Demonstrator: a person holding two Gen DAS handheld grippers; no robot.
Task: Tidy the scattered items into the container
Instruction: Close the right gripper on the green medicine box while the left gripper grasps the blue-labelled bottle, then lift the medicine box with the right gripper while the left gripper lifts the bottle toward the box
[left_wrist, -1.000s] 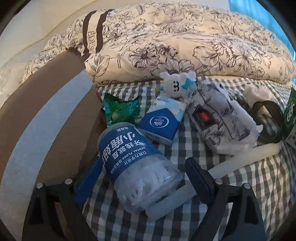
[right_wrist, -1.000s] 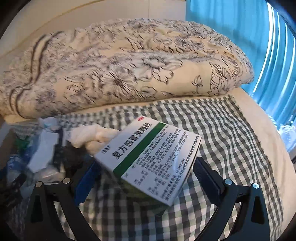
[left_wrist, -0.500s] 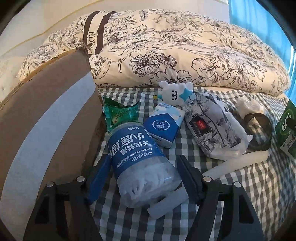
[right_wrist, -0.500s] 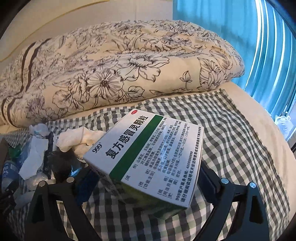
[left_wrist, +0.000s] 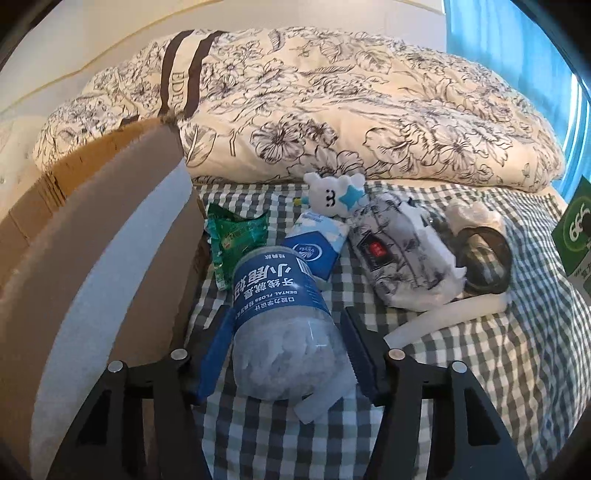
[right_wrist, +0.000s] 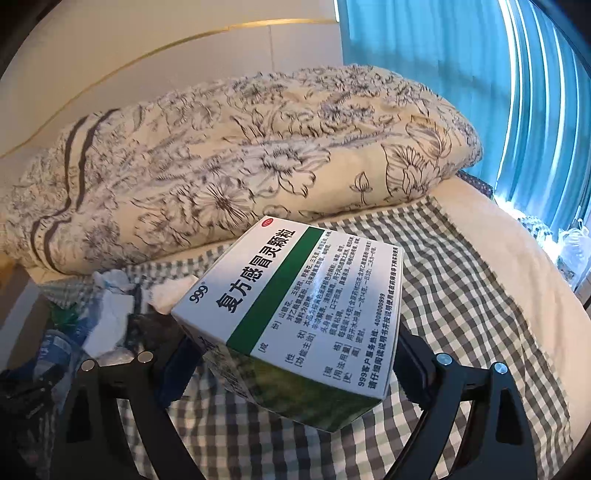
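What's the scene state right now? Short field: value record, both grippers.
left gripper: shut on dental floss jar, jar lying on checked sheet
right gripper: shut on medicine box, lifted off the sheet
container: cardboard box, left of jar
still loose: green packet, blue tissue pack, plush toy, patterned pouch

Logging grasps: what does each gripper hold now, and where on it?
Left gripper clamps the dental floss jar across its clear lower body. Right gripper grips the medicine box by its two side faces.
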